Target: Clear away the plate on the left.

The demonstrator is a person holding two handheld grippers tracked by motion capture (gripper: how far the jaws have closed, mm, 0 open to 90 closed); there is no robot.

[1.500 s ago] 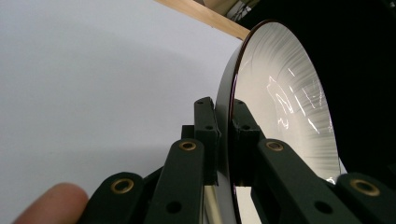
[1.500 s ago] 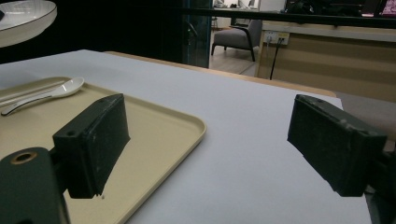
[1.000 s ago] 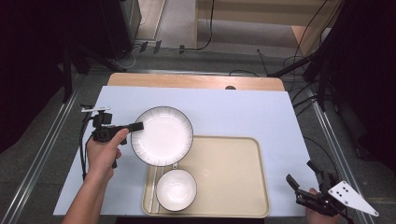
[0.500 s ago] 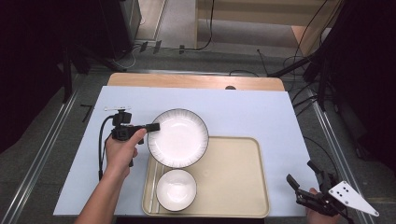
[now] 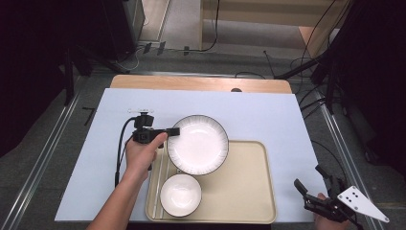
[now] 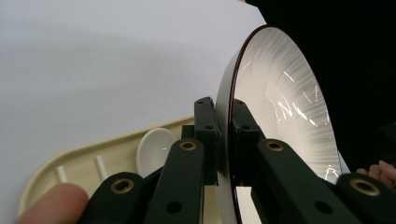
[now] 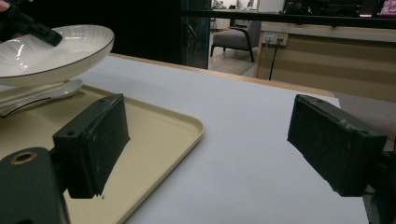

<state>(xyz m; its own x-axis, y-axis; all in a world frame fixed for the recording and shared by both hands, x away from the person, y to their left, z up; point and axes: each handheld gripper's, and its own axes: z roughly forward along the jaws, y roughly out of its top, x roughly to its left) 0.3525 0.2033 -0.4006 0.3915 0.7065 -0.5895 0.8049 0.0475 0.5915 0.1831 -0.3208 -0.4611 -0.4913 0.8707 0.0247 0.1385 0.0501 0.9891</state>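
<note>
A white plate (image 5: 198,143) with a dark rim and fine ribbing hangs above the far left corner of the beige tray (image 5: 244,201). My left gripper (image 5: 173,131) is shut on the plate's left rim. In the left gripper view the two pads (image 6: 205,135) clamp the rim of the plate (image 6: 280,107), which is seen edge-on. A small white bowl (image 5: 180,195) sits at the tray's near left. My right gripper (image 5: 309,178) rests open at the table's near right corner, with nothing between its fingers (image 7: 93,140).
A white spoon (image 6: 154,145) and two pale sticks (image 6: 100,167) lie on the tray (image 6: 70,154) below the plate. The pale blue table cover (image 5: 268,115) stretches beyond the tray. Cables and dark stands ring the table.
My left gripper has carried the plate to the right and a little farther away, from the tray's left side to above its far left corner. The right gripper has stayed put.
</note>
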